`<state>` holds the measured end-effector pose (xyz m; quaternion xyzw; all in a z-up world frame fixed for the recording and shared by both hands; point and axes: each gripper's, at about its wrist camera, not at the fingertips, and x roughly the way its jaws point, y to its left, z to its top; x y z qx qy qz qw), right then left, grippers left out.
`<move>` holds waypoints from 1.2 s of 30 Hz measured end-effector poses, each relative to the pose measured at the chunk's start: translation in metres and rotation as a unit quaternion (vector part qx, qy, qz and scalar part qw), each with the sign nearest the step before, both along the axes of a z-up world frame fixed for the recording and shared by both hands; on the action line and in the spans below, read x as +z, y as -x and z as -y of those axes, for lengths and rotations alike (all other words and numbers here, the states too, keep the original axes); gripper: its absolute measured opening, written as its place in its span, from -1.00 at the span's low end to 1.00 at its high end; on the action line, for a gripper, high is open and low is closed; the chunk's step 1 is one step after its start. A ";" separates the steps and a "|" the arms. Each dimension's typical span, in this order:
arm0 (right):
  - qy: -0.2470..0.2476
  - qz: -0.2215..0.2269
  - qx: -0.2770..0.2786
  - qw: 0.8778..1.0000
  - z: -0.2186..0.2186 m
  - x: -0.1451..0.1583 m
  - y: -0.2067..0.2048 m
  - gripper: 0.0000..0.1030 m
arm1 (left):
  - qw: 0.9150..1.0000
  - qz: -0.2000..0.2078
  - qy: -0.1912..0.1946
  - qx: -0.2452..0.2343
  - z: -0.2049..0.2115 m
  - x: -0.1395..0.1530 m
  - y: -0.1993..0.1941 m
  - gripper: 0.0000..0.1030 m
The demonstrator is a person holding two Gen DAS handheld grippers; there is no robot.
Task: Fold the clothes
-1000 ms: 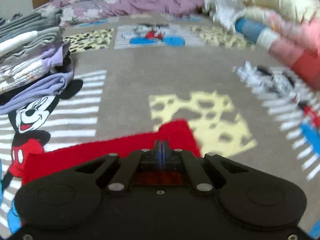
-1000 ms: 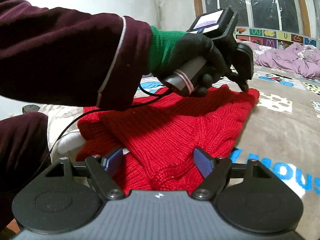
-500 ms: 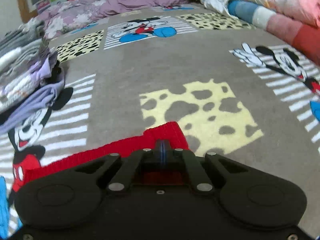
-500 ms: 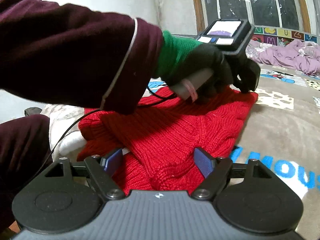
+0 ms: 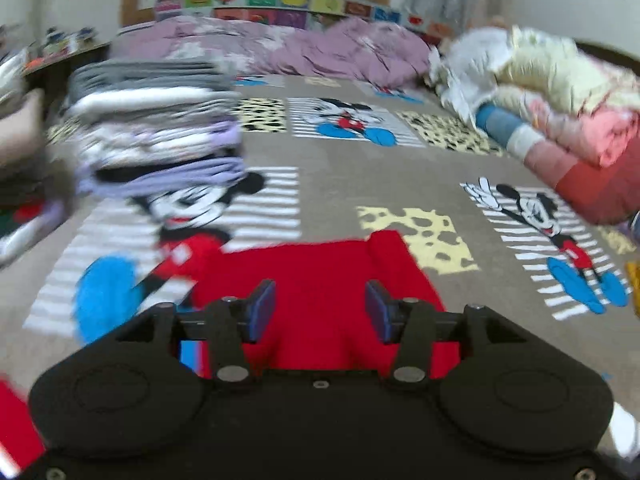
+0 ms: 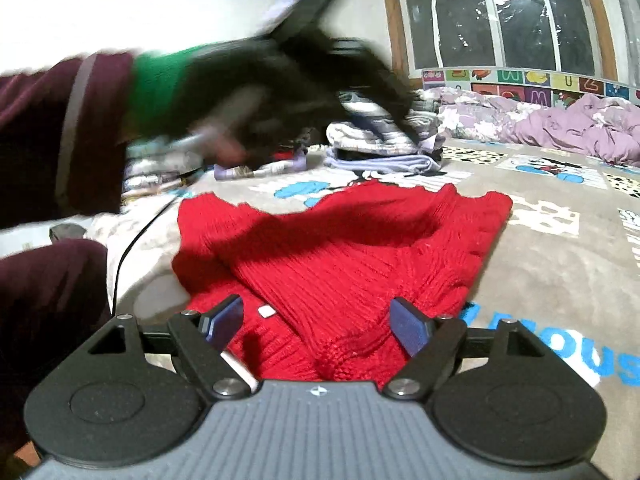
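Two grippers over one red rib-knit sweater [image 6: 360,248], lying folded and rumpled on the cartoon-print bedspread [image 6: 560,264]. Left gripper [image 5: 320,312]: jaws just opened, holding nothing. Right gripper [image 6: 318,324], six o'clock: jaws spread astride a knit fold.
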<state>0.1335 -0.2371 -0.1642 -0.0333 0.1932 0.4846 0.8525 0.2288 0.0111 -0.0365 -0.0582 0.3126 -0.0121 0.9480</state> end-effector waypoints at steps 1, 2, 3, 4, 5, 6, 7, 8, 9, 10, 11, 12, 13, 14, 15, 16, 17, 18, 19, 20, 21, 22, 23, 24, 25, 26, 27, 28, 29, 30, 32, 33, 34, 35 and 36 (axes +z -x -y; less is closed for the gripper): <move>0.001 0.004 -0.003 1.000 0.001 0.001 0.002 0.55 | 1.000 0.003 0.009 0.008 -0.010 0.001 0.016 -0.07; 0.002 0.007 -0.005 1.000 0.002 0.002 0.004 0.55 | 1.000 0.007 0.017 0.016 -0.020 0.002 0.032 -0.07; 0.002 0.008 -0.007 1.000 0.002 0.002 0.005 0.55 | 0.999 0.010 0.027 0.025 -0.029 0.003 0.049 -0.07; 0.003 0.010 -0.009 1.000 0.003 0.003 0.006 0.55 | 0.999 0.013 0.037 0.036 -0.039 0.003 0.065 -0.07; 0.005 0.012 -0.010 1.000 0.004 0.004 0.007 0.55 | 0.998 0.015 0.047 0.048 -0.048 0.003 0.079 -0.07; 0.005 0.014 -0.010 1.000 0.003 0.004 0.009 0.55 | 0.996 0.017 0.061 0.059 -0.059 0.002 0.093 -0.07; 0.006 0.016 -0.010 1.000 0.002 0.005 0.012 0.55 | 0.995 0.016 0.072 0.067 -0.068 0.000 0.103 -0.07; 0.007 0.021 -0.012 1.000 0.001 0.006 0.015 0.55 | 0.994 0.015 0.082 0.075 -0.077 -0.003 0.113 -0.06; 0.009 0.025 -0.013 1.000 0.000 0.007 0.019 0.55 | 0.992 0.014 0.093 0.082 -0.085 -0.005 0.123 -0.07; 0.011 0.027 -0.014 0.999 -0.001 0.007 0.020 0.55 | 0.990 0.012 0.104 0.091 -0.093 -0.008 0.130 -0.07; 0.013 0.029 -0.015 0.999 -0.002 0.007 0.021 0.55 | 0.988 0.010 0.118 0.101 -0.101 -0.010 0.136 -0.07; 0.013 0.032 -0.017 0.999 -0.003 0.007 0.021 0.55 | 0.985 0.008 0.132 0.110 -0.108 -0.013 0.141 -0.07; 0.014 0.036 -0.019 0.999 -0.004 0.008 0.022 0.55 | 0.982 0.006 0.149 0.114 -0.113 -0.017 0.145 -0.07; 0.013 0.038 -0.021 0.999 -0.004 0.009 0.022 0.55 | 0.979 0.004 0.167 0.117 -0.117 -0.020 0.148 -0.07; 0.012 0.040 -0.023 0.999 -0.004 0.010 0.022 0.55 | 0.976 0.001 0.183 0.119 -0.119 -0.024 0.151 -0.07; 0.014 0.040 -0.024 0.999 -0.005 0.010 0.022 0.55 | 0.974 -0.004 0.196 0.116 -0.118 -0.028 0.151 -0.07; 0.017 0.041 -0.025 0.999 -0.006 0.010 0.023 0.55 | 0.971 -0.010 0.209 0.113 -0.118 -0.033 0.152 -0.07; 0.020 0.042 -0.025 0.999 -0.007 0.009 0.023 0.55 | 0.969 -0.015 0.222 0.109 -0.118 -0.038 0.152 -0.07; 0.023 0.043 -0.024 0.999 -0.008 0.009 0.024 0.55 | 0.968 -0.023 0.227 0.108 -0.116 -0.043 0.152 -0.07; 0.026 0.043 -0.023 0.998 -0.009 0.009 0.025 0.55 | 0.967 -0.028 0.229 0.107 -0.113 -0.047 0.152 -0.07; 0.030 0.044 -0.022 0.998 -0.010 0.009 0.025 0.55 | 0.966 -0.032 0.233 0.106 -0.112 -0.052 0.153 -0.07; 0.035 0.047 -0.022 0.998 -0.011 0.008 0.026 0.55 | 0.965 -0.037 0.238 0.107 -0.111 -0.056 0.153 -0.07; 0.040 0.050 -0.024 0.998 -0.012 0.007 0.027 0.55 | 0.963 -0.043 0.244 0.107 -0.110 -0.061 0.152 -0.07; 0.045 0.051 -0.025 0.997 -0.012 0.007 0.027 0.55 | 0.962 -0.045 0.247 0.107 -0.109 -0.064 0.152 -0.07; 0.047 0.051 -0.026 0.997 -0.011 0.006 0.027 0.55 | 0.962 -0.046 0.247 0.108 -0.108 -0.067 0.152 -0.07; 0.049 0.050 -0.026 0.997 -0.011 0.005 0.027 0.55 | 0.962 -0.045 0.246 0.108 -0.107 -0.069 0.152 -0.07; 0.049 0.050 -0.027 0.997 -0.010 0.005 0.026 0.55 | 0.963 -0.043 0.246 0.106 -0.106 -0.070 0.151 -0.07; 0.050 0.049 -0.027 0.997 -0.009 0.004 0.026 0.55 | 0.963 -0.041 0.245 0.108 -0.107 -0.071 0.151 -0.07; 0.051 0.048 -0.027 0.997 -0.009 0.004 0.026 0.55 | 0.963 -0.040 0.245 0.110 -0.107 -0.072 0.150 -0.09; 0.052 0.047 -0.027 0.997 -0.008 0.003 0.025 0.55 | 0.962 -0.038 0.246 0.111 -0.108 -0.073 0.150 -0.09; 0.053 0.045 -0.026 0.997 -0.008 0.002 0.025 0.55 | 0.962 -0.036 0.247 0.112 -0.109 -0.076 0.148 -0.09; 0.054 0.044 -0.025 0.997 -0.008 0.002 0.025 0.55 | 0.962 -0.036 0.246 0.114 -0.109 -0.077 0.146 -0.12; 0.054 0.044 -0.025 0.997 -0.009 0.001 0.024 0.55 | 0.962 -0.035 0.244 0.116 -0.108 -0.078 0.145 -0.14; 0.054 0.044 -0.023 0.997 -0.009 0.001 0.024 0.55 | 0.964 -0.034 0.237 0.116 -0.107 -0.077 0.143 -0.29; 0.053 0.044 -0.022 0.997 -0.009 0.001 0.024 0.55 | 0.966 -0.033 0.230 0.116 -0.105 -0.077 0.142 -0.51</move>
